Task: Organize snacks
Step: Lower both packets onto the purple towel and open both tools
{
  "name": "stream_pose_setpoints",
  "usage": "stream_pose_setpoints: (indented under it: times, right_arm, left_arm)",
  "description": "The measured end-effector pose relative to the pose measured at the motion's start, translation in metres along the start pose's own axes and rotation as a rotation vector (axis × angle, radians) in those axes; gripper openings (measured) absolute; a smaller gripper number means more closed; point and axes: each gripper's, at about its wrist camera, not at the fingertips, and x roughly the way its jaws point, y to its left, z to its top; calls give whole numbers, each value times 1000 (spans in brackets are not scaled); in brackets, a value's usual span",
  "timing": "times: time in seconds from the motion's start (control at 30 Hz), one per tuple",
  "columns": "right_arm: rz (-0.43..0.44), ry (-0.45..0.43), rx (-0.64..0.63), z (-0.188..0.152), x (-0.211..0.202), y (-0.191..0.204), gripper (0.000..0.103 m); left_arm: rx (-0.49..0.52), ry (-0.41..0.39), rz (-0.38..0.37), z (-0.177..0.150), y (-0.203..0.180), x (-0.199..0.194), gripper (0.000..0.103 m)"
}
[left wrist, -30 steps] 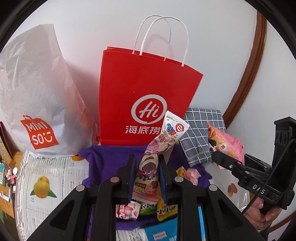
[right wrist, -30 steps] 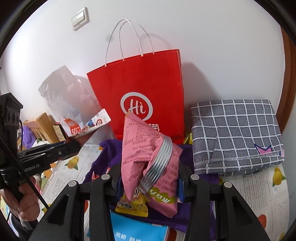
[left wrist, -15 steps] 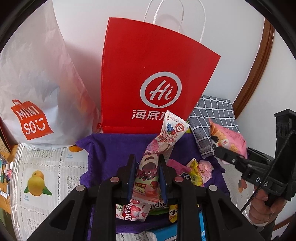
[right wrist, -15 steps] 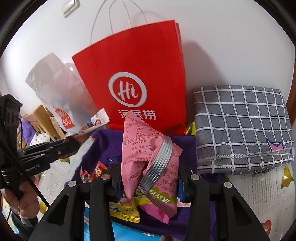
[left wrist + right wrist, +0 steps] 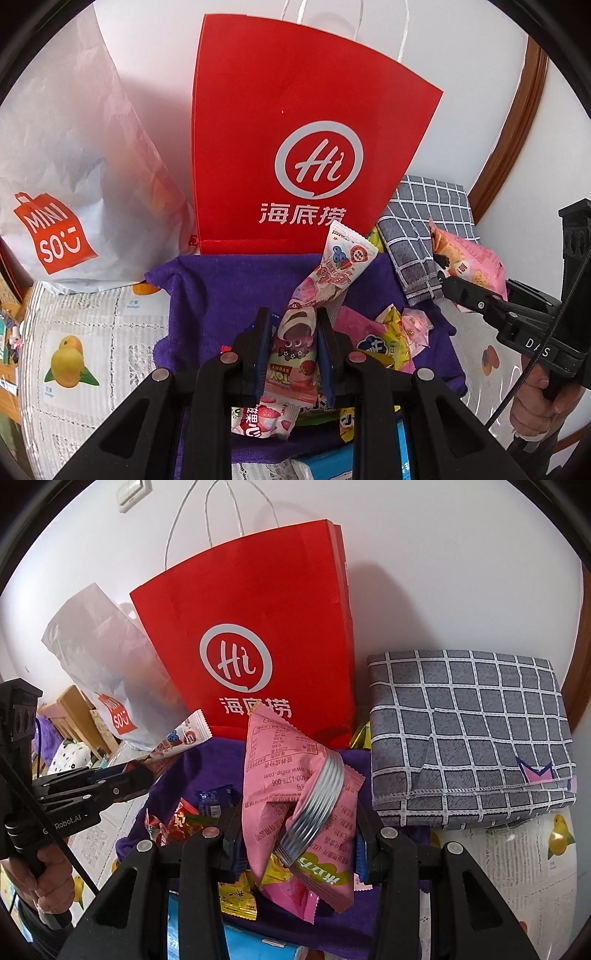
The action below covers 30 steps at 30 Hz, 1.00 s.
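Pink snack packet (image 5: pixel 295 794) gripped in right tongs (image 5: pixel 299 834); left tongs (image 5: pixel 291 347) clamp slim strawberry wrapper (image 5: pixel 325 280) before red bag (image 5: pixel 295 136)

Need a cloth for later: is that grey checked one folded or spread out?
Folded. The cloth lies as a thick rectangle, with stacked hemmed layers showing along its near edge.

right tool (image 5: pixel 299 812) clamping pink snack packet (image 5: pixel 291 794)

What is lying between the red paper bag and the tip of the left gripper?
In the left wrist view, the stretch between the red paper bag and the left gripper holds bare purple cloth, crossed by the upper end of the long snack packet it grips.
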Motion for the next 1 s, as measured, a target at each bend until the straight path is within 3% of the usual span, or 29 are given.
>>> stream_pose_setpoints:
  times: [1.0]
  right_arm:
    - [-12,143,-50,-12,42,15,43]
  left_arm:
    - [13,83,28,-10,-3,26,22]
